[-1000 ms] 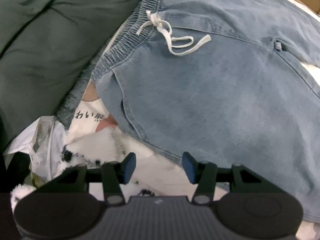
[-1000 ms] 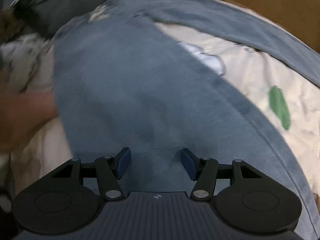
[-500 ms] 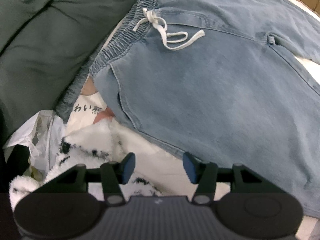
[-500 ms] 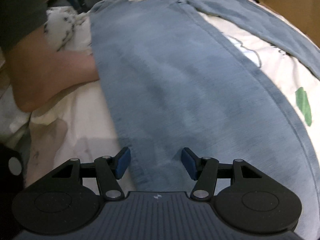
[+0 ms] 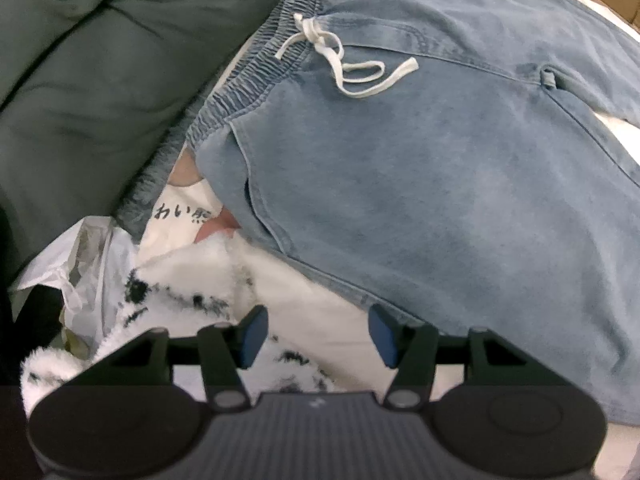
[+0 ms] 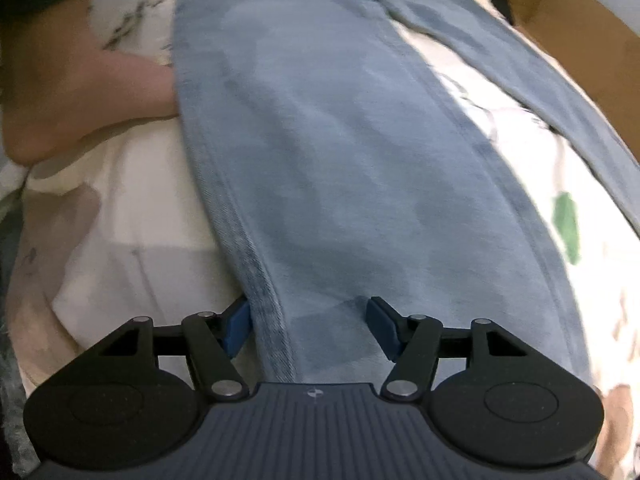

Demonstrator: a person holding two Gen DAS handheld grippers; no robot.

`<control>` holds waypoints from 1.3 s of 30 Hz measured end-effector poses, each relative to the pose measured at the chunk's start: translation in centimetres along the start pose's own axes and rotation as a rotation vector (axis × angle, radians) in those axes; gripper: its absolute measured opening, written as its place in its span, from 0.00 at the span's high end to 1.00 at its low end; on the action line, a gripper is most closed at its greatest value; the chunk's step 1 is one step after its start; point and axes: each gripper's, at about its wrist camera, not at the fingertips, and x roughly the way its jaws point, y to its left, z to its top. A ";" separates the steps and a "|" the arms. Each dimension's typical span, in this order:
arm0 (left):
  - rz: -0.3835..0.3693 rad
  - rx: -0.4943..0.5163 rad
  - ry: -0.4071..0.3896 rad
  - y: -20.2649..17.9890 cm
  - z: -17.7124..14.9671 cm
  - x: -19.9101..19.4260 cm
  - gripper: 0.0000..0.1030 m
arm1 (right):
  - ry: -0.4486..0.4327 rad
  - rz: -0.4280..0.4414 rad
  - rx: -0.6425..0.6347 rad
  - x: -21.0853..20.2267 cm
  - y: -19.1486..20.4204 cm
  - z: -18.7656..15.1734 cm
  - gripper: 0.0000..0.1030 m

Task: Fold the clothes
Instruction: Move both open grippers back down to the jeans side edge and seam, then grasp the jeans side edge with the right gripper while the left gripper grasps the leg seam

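Note:
Light blue jeans (image 5: pixel 440 180) with an elastic waistband and a white drawstring (image 5: pixel 340 64) lie spread flat on a cream printed sheet. My left gripper (image 5: pixel 318 334) hovers near the hip side seam, over white bedding. Its jaws are opening with nothing between them, and the denim edge lies just beyond its right fingertip. In the right wrist view one leg of the jeans (image 6: pixel 340 140) runs away from me. My right gripper (image 6: pixel 308 326) is open and straddles that leg's left edge. Denim lies between the fingers without being pinched and partly hides the left one.
A dark green quilt (image 5: pixel 100 60) fills the upper left. A fluffy white fabric with black marks (image 5: pixel 192 280) and a crumpled plastic bag (image 5: pixel 80 264) lie at the lower left. A person's bare arm (image 6: pixel 88 96) rests left of the leg. A cardboard box (image 6: pixel 580 32) stands far right.
My right gripper has shifted from the middle of the trouser leg to its left edge and rolled. In the left view the fluffy fabric has come further in; the jaws are slightly wider.

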 end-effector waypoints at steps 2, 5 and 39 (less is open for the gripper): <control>0.002 -0.008 0.000 0.3 0.1 0.1 0.43 | -0.023 -0.004 0.021 -0.6 -0.6 0.1 0.38; -0.001 -0.035 0.004 0.7 0.1 0.3 0.43 | -0.045 -0.008 -0.002 -0.6 -0.4 0.3 0.48; -0.256 -0.654 -0.088 7.5 -1.6 5.2 0.57 | 0.056 0.185 0.104 -2.4 -5.3 2.9 0.99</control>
